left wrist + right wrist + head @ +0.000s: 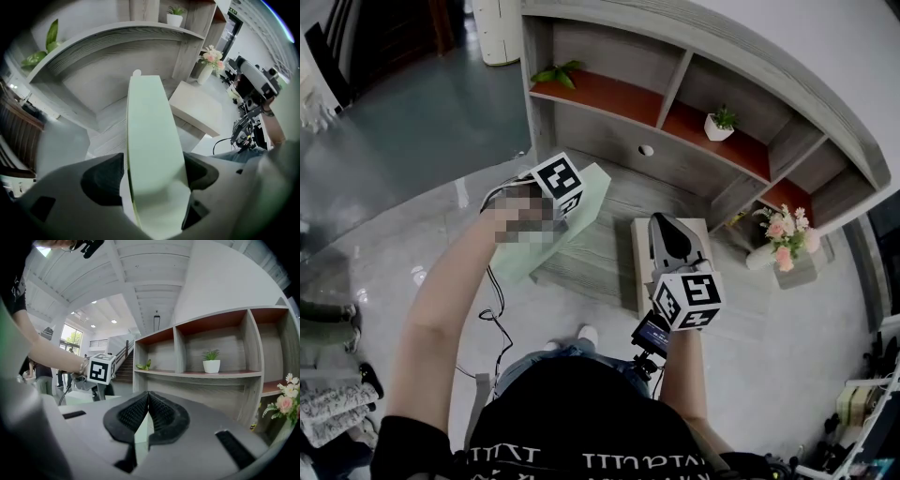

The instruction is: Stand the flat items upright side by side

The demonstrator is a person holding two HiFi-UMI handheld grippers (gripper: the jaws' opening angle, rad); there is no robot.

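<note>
Left gripper (154,177) points down, its jaws apart around the top edge of the green board (150,122), which stands on edge beneath it. Right gripper (148,401) has its jaws together and holds nothing. Below it the beige board (642,267) lies flat, not yet stood.

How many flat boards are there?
2: the green board between the jaws of the left gripper, the beige board lying flat on the platform. Others may be hidden.
</note>
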